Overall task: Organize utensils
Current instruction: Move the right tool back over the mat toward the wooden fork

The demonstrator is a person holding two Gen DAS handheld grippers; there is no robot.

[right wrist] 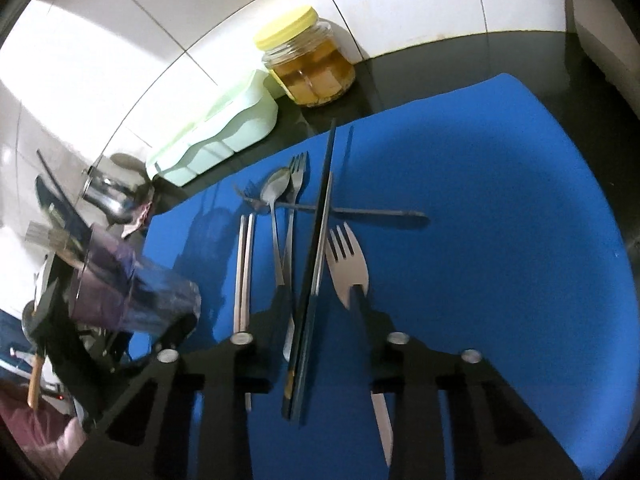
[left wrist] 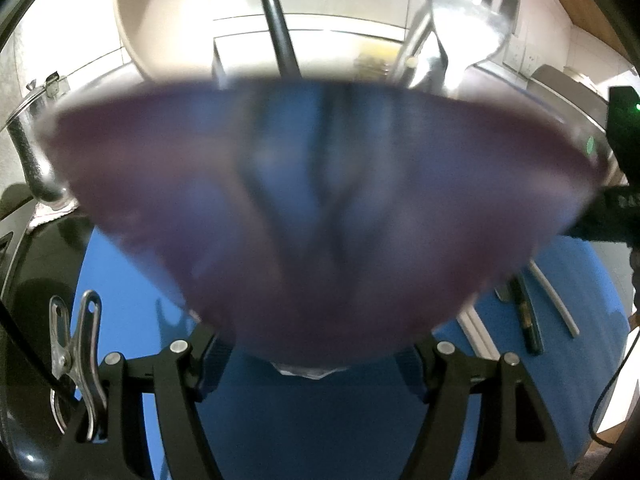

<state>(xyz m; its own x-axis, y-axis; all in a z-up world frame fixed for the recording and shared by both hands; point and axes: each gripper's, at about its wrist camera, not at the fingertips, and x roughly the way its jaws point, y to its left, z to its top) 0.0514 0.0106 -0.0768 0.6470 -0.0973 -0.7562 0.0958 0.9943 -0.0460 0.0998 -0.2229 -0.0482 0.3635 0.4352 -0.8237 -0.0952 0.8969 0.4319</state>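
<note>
Left fingers (left wrist: 202,344): clamped on the base of a purple cup (left wrist: 320,208), pads tight against both sides.
Purple cup: tilted, held above the blue mat (left wrist: 132,320) – blurred from this close.
Inside the cup: a black stick (left wrist: 276,32) and a bright steel utensil (left wrist: 468,20), both poking up past the rim.
Right fingers (right wrist: 368,316): apart, low over the mat, gripping nothing; no pad seen pressing.
Between them: black chopsticks (right wrist: 316,240) and the handle of a spoon (right wrist: 276,188).
Under the right-side finger: neck of a broad fork (right wrist: 346,264), handle showing again below.
Loose on the mat: steel chopsticks (right wrist: 244,264) just beside the spoon, a slim fork (right wrist: 296,184) – and a crosswise fork (right wrist: 360,213) under the pile.
Behind the mat: a yellow-lidded jar (right wrist: 312,68) touching a pale green box (right wrist: 224,136).
</note>
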